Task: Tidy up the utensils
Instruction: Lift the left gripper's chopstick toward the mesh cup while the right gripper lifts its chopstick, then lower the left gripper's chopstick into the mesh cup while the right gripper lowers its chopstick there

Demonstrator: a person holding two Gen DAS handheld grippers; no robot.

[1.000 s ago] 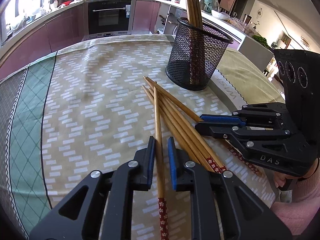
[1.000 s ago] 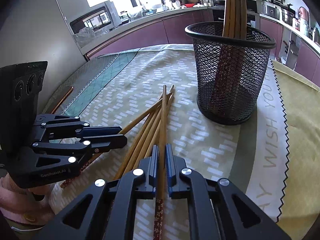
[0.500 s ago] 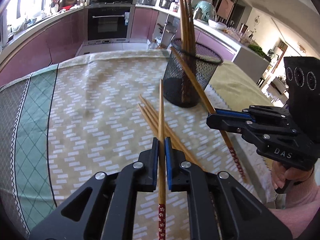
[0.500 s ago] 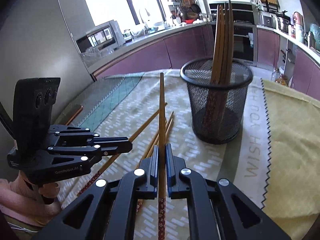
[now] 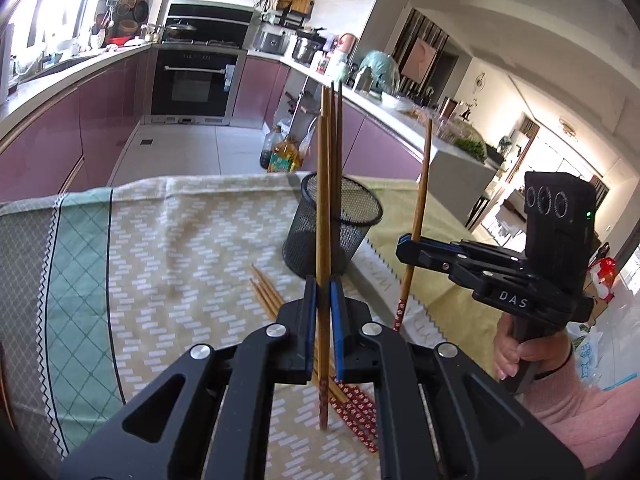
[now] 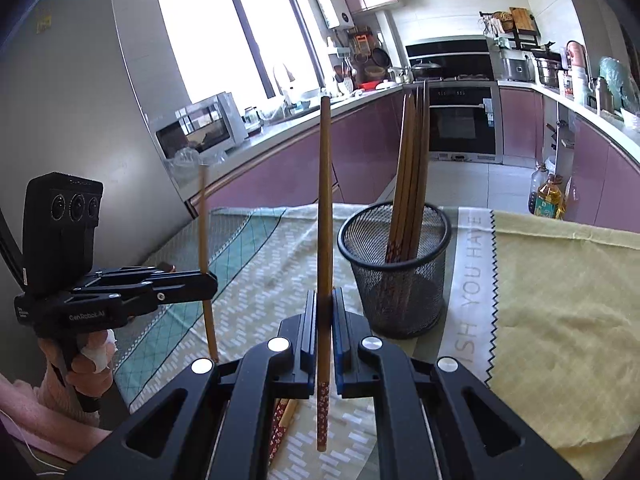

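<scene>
Above the patterned tablecloth (image 5: 168, 248) I have both grippers raised, each clamped on one wooden chopstick. My left gripper (image 5: 321, 300) has its blue-padded jaws pressed together on a chopstick (image 5: 322, 208) that stands nearly upright, its lower end hanging below the jaws over the cloth. My right gripper (image 6: 325, 312) grips its own chopstick (image 6: 325, 200) the same way, the red flower-patterned end (image 6: 322, 412) pointing down beneath the jaws and the plain tip up. From each wrist view I see the other gripper off to the side, held in a hand with a pink sleeve (image 5: 576, 408). Beyond both grippers the black mesh holder (image 5: 340, 236) stands on the cloth with several chopsticks (image 6: 408, 184) already upright inside, leaning together. Just beside the holder, a small bundle of loose chopsticks (image 5: 268, 300) lies flat on the table, their patterned ends (image 5: 360, 412) toward me. Neither held chopstick touches the holder.
</scene>
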